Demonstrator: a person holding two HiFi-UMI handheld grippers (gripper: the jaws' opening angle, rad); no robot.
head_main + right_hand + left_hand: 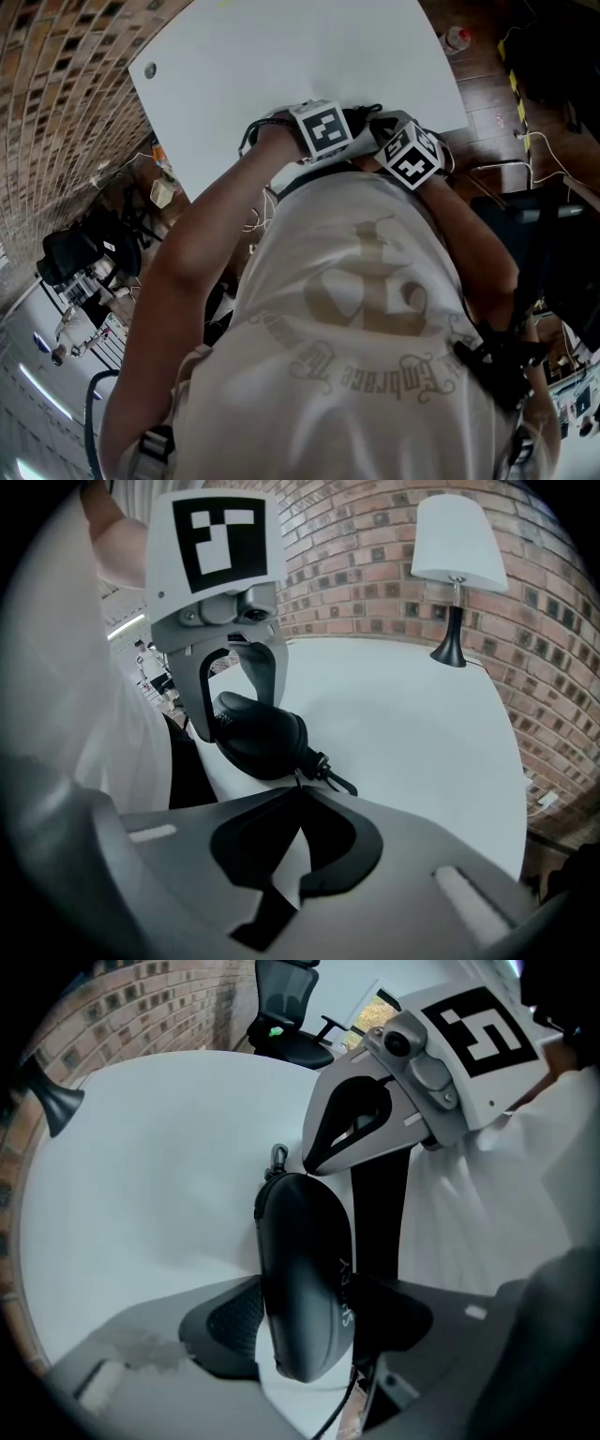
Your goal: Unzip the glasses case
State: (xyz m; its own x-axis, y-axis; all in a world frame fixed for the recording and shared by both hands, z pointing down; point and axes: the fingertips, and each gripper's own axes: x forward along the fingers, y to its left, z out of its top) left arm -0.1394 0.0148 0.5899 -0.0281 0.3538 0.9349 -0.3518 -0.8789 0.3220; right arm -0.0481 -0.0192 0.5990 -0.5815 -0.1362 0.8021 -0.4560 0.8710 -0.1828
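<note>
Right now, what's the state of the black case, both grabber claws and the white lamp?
Black oval zip-up glasses case: looks zipped shut.
Left gripper: shut on the glasses case.
Right gripper: shut, tips at the small metal zip pull; whether it pinches it is unclear.
White-shaded table lamp: standing upright on the white table.

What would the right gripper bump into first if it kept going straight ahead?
The black glasses case. It sits just past the right gripper's shut fingers, by the zipper pull, held in the left gripper. The gap looks tiny, though depth is hard to judge.
</note>
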